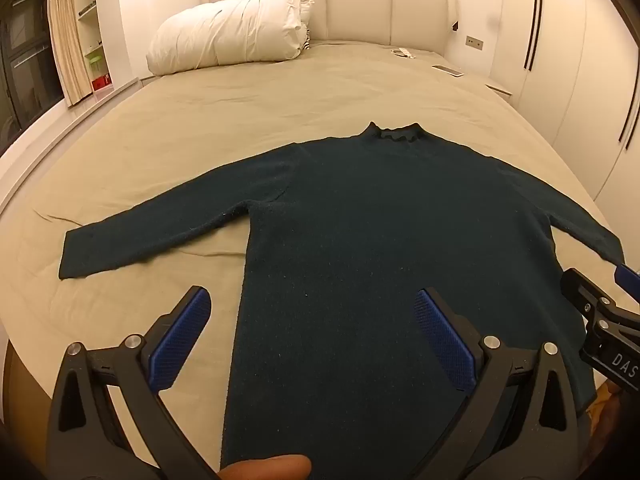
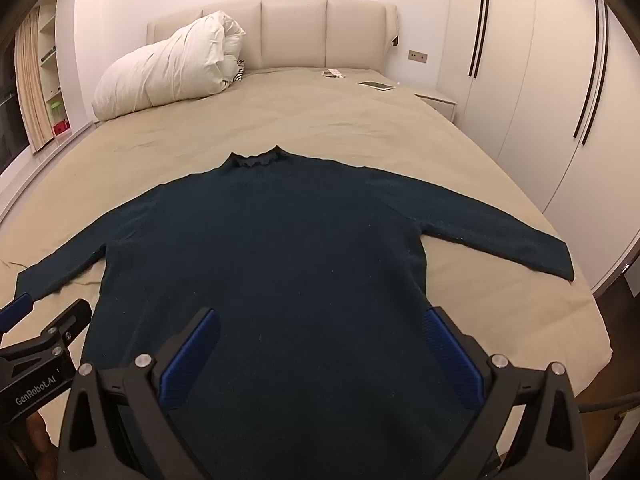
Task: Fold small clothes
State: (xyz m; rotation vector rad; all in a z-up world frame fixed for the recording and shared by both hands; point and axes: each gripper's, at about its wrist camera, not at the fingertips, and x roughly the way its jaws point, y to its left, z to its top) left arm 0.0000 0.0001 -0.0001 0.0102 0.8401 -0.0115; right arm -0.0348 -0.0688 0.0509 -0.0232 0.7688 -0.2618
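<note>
A dark teal long-sleeved sweater (image 1: pixel 384 216) lies flat on the beige bed (image 1: pixel 200 120), collar away from me, both sleeves spread out. It also shows in the right wrist view (image 2: pixel 272 248). My left gripper (image 1: pixel 312 300) is open and empty, above the sweater's lower left part, its left finger over the sheet. My right gripper (image 2: pixel 324 320) is open and empty, above the lower right part of the body. Each gripper shows at the edge of the other's view, the right one (image 1: pixel 600 304) and the left one (image 2: pixel 44 320).
A rolled white duvet (image 1: pixel 228 28) lies at the head of the bed by the padded headboard (image 1: pixel 360 4). A tablet (image 1: pixel 448 70) and a small object (image 1: pixel 404 53) lie at the far right of the bed. Wardrobes (image 1: pixel 568 40) stand on the right, shelves (image 1: pixel 92 32) on the left.
</note>
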